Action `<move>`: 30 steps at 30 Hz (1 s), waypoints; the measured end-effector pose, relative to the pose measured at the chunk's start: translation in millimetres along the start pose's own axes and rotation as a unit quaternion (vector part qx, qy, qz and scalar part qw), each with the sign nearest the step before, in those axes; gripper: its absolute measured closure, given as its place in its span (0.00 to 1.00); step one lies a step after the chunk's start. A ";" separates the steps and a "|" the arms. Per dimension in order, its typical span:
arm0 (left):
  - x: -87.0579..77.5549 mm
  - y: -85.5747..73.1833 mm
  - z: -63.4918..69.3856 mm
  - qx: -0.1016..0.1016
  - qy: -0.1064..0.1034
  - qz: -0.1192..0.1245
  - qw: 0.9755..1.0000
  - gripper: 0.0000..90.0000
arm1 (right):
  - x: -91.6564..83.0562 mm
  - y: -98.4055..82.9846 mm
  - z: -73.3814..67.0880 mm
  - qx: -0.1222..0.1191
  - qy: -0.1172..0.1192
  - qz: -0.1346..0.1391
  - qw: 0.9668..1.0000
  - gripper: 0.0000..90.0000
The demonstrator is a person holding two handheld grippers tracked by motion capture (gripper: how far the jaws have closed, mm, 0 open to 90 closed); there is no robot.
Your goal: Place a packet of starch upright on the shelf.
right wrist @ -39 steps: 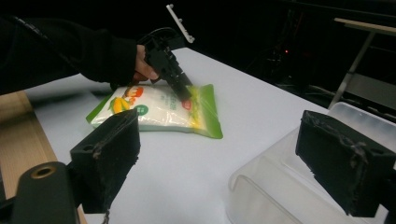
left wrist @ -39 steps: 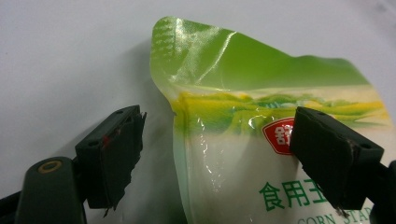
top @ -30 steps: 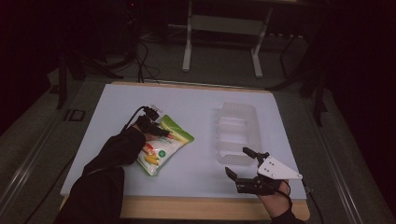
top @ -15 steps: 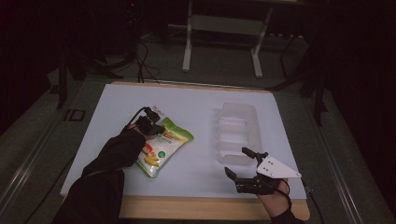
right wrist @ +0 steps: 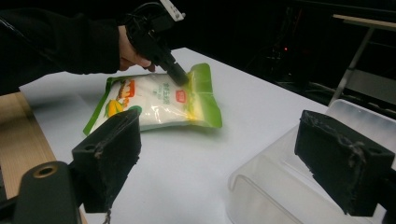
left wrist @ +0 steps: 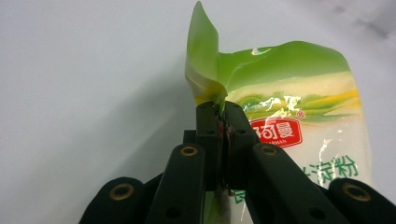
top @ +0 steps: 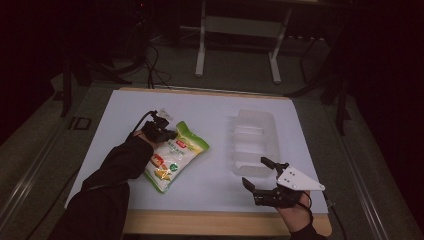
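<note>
White table (top: 215, 107) spread wide with wooden near edge, clear plastic tray (top: 254, 142) set right of centre, green snack bag (top: 175, 155) lain left of centre, its far corner pinched by just-closed left gripper (top: 167, 134), right gripper (top: 260, 172) held apart just near the tray.

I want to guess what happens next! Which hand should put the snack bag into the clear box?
Probably the left. The left gripper is shut on the snack bag at its green edge. The right gripper is open, holding nothing, beside the clear box.
</note>
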State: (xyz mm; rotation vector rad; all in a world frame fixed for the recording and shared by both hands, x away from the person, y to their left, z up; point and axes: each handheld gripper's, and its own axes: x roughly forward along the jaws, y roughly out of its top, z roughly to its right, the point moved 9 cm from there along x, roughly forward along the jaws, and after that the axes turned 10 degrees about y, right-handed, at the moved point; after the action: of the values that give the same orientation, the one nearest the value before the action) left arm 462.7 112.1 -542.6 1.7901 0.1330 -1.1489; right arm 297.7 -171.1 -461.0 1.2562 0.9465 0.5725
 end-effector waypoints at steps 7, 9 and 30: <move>-29.4 13.1 11.8 0.008 -0.009 0.037 0.999 0.98 | -0.4 1.1 0.8 0.002 -0.001 0.003 1.000 0.16; -37.9 15.3 14.9 0.013 -0.009 0.044 0.999 0.98 | -0.7 1.5 1.0 0.002 -0.002 0.004 1.000 0.16; -116.5 18.2 50.5 0.018 -0.031 0.142 0.989 0.98 | -1.3 2.8 -0.1 0.010 0.007 0.005 1.000 0.18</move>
State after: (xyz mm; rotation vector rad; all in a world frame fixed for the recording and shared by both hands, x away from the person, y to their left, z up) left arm 376.2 107.8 -448.0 1.7359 -0.1756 -1.0056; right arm 297.4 -171.4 -457.9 1.2771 0.9591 0.5816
